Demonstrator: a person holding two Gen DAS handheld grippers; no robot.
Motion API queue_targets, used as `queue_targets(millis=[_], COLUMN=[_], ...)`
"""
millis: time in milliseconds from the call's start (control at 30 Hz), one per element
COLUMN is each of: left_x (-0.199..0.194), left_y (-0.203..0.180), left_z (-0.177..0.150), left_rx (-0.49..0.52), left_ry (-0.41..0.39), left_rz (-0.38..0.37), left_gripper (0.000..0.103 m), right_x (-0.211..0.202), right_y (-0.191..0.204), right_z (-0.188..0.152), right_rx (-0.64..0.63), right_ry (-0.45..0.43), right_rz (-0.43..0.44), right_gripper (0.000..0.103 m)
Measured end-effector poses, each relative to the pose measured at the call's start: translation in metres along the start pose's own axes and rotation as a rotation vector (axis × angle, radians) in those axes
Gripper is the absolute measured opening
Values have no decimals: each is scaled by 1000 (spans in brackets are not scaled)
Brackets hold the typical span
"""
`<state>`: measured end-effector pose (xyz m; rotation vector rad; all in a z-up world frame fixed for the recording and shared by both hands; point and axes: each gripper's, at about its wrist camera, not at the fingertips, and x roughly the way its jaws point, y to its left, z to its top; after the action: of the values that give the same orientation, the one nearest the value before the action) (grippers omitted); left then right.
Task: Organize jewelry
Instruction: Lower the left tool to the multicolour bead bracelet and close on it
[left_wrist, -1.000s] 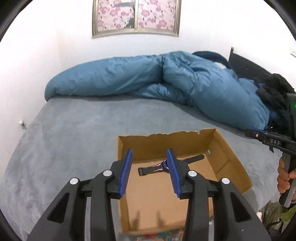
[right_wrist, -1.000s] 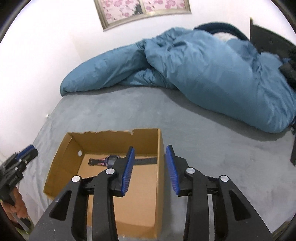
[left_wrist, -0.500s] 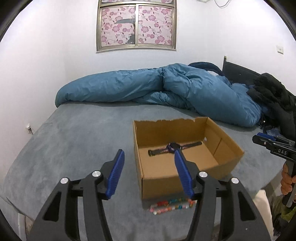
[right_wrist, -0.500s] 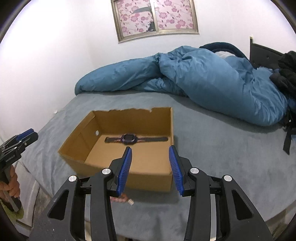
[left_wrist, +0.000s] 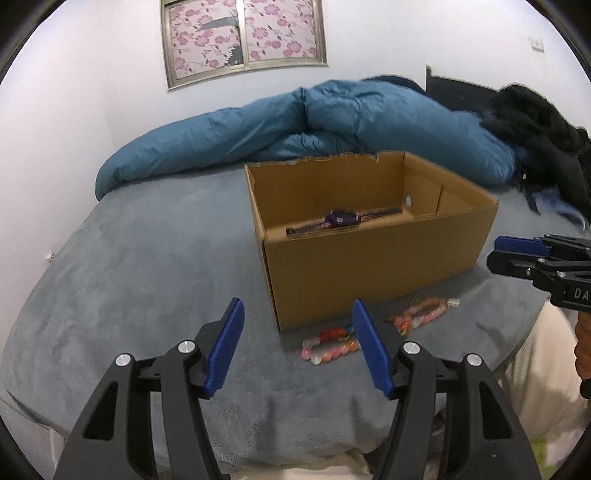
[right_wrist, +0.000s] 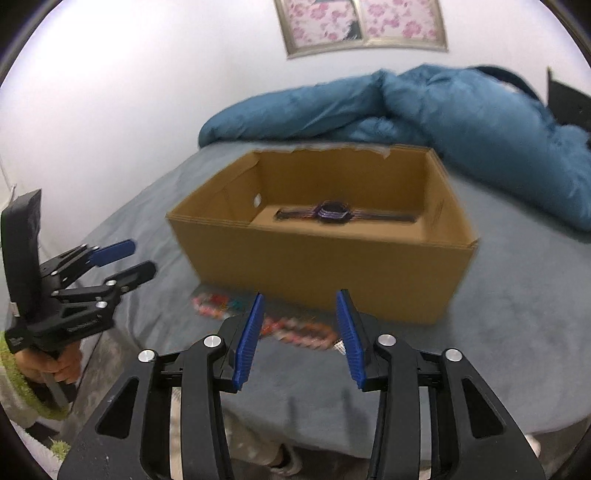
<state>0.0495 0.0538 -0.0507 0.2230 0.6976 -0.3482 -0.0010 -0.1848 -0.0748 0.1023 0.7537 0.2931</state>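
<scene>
Both grippers tilt down toward the near edge of the grey bed (left_wrist: 140, 266), side by side, nothing between either pair of pads. Left gripper (left_wrist: 297, 345): jaws released and wide, having just been opening. Right gripper (right_wrist: 300, 338): jaws apart, narrower than the left, having just closed slightly. A hand (right_wrist: 55, 365) grips the left gripper's handle, seen at the right wrist view's left edge.

Cardboard box (left_wrist: 373, 266) sits open on the bed; a dark wristwatch (left_wrist: 341, 218) lies flat on its floor, strap stretched out. Two beaded bracelets lie on the blanket just in front of the box: an orange-pink bracelet (left_wrist: 330, 345) near the left gripper's right pad, partly hidden by it, and a pink bracelet (left_wrist: 424, 314) farther right with a small tag. Right view is motion-blurred, bead colours hard to tell. Blue duvet (left_wrist: 295, 125) is bunched behind.

Versus a second ago: both grippers have pulled back from over the box and dropped lower; bracelets now show; watch unmoved.
</scene>
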Motion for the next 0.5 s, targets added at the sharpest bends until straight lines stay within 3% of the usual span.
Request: queue_targets(millis=[233,500], left_x=[34,61], left_y=[0,1], left_z=[-17,-23], left_rx=[39,30], left_ry=[55,107], left_rz=[-21,-61], left_gripper=[51,35], right_x=[45,78], right_y=[22,20], right_z=[-18,-28], right_rx=[3,60], right_ry=[116,194], right_rz=[92,112], right_gripper=[30,26])
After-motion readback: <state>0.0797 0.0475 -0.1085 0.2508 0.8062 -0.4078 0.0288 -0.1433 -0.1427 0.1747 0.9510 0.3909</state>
